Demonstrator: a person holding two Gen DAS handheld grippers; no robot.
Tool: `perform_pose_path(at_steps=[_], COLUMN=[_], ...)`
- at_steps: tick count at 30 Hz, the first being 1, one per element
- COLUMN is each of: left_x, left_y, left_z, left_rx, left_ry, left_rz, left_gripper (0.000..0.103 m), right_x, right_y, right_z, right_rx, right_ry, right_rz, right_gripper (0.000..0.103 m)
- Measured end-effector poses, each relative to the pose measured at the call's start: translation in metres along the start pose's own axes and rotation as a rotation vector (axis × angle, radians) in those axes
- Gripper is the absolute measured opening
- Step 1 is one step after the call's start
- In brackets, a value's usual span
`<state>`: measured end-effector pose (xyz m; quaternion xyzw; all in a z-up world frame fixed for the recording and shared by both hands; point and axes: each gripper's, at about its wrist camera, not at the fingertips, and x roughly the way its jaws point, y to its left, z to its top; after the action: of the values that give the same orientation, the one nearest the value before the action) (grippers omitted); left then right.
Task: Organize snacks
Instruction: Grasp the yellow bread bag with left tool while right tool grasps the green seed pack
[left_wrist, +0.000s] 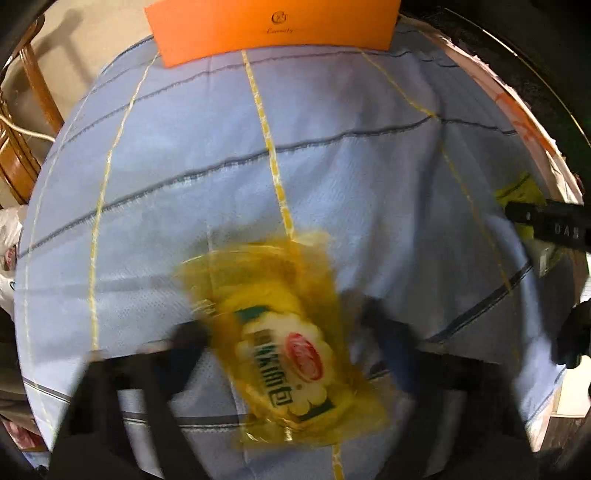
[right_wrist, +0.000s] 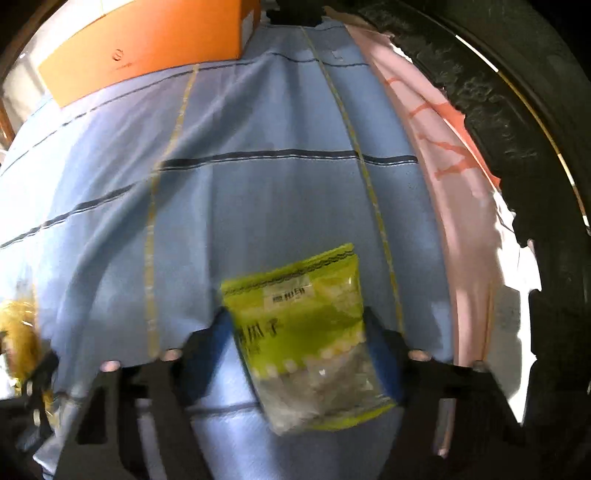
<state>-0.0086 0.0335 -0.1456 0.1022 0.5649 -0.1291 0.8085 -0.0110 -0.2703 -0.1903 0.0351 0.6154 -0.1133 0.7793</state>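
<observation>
In the left wrist view a yellow bread packet (left_wrist: 284, 343) with a red logo sits between my left gripper's (left_wrist: 284, 328) blurred fingers; the jaws are closed on its sides, above the blue cloth (left_wrist: 258, 166). In the right wrist view my right gripper (right_wrist: 297, 325) is shut on a lime-green seed packet (right_wrist: 306, 332) with a clear lower window, pinched between blue finger pads (right_wrist: 380, 343). The right gripper with its green packet (left_wrist: 517, 195) also shows at the right edge of the left wrist view. The yellow packet (right_wrist: 18, 332) shows at the left edge of the right wrist view.
An orange box (left_wrist: 269, 26) stands at the far edge of the cloth; it also shows in the right wrist view (right_wrist: 147, 44). A pink cloth (right_wrist: 454, 177) with orange marks lies along the right side. A wooden chair (left_wrist: 22, 122) stands far left.
</observation>
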Motion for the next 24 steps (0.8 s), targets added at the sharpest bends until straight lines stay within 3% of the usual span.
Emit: perform_pose_path(at_steps=[1, 2, 3, 9, 12, 15, 17, 19, 20, 21, 22, 24], left_x=[-0.004, -0.006, -0.009, -0.021, -0.028, -0.030, -0.034, -0.038, -0.038, -0.039, -0.037, -0.035], left_y=[-0.002, -0.003, -0.001, -0.003, -0.002, 0.001, 0.008, 0.012, 0.014, 0.017, 0.020, 0.023], left_z=[0.007, 0.011, 0.013, 0.034, 0.042, 0.049, 0.055, 0.058, 0.058, 0.058, 0.058, 0.056], left_rx=[0.018, 0.030, 0.047, 0.099, 0.101, 0.110, 0.084, 0.073, 0.077, 0.081, 0.082, 0.075], left_ry=[0.009, -0.005, -0.028, -0.044, -0.054, -0.065, -0.056, -0.065, -0.069, -0.071, -0.068, -0.052], left_rz=[0.004, 0.028, 0.054, 0.046, 0.020, 0.051, 0.029, 0.036, 0.059, 0.066, 0.060, 0.051], left_gripper=[0.048, 0.045, 0.044, 0.041, 0.041, 0.041, 0.041, 0.041, 0.041, 0.041, 0.041, 0.041], right_x=[-0.007, -0.014, -0.019, -0.022, -0.030, -0.042, -0.051, -0.062, -0.067, -0.065, -0.061, -0.056], right_y=[0.002, 0.002, 0.002, 0.000, -0.006, -0.006, -0.007, -0.004, -0.003, 0.002, 0.005, 0.012], right_z=[-0.001, -0.001, -0.001, -0.012, -0.011, 0.003, 0.008, 0.013, 0.011, 0.009, 0.008, -0.002], right_rx=[0.018, 0.039, 0.053, 0.140, 0.203, 0.198, 0.226, 0.193, 0.154, 0.094, 0.067, 0.025], right_ry=[-0.005, -0.014, -0.017, -0.006, -0.018, -0.067, -0.078, -0.113, -0.124, -0.126, -0.122, -0.148], right_rz=[0.041, 0.073, 0.097, 0.179, 0.308, 0.335, 0.392, 0.351, 0.298, 0.202, 0.145, 0.066], right_gripper=[0.044, 0.019, 0.006, 0.000, 0.000, 0.000, 0.000, 0.001, 0.011, 0.061, 0.094, 0.099])
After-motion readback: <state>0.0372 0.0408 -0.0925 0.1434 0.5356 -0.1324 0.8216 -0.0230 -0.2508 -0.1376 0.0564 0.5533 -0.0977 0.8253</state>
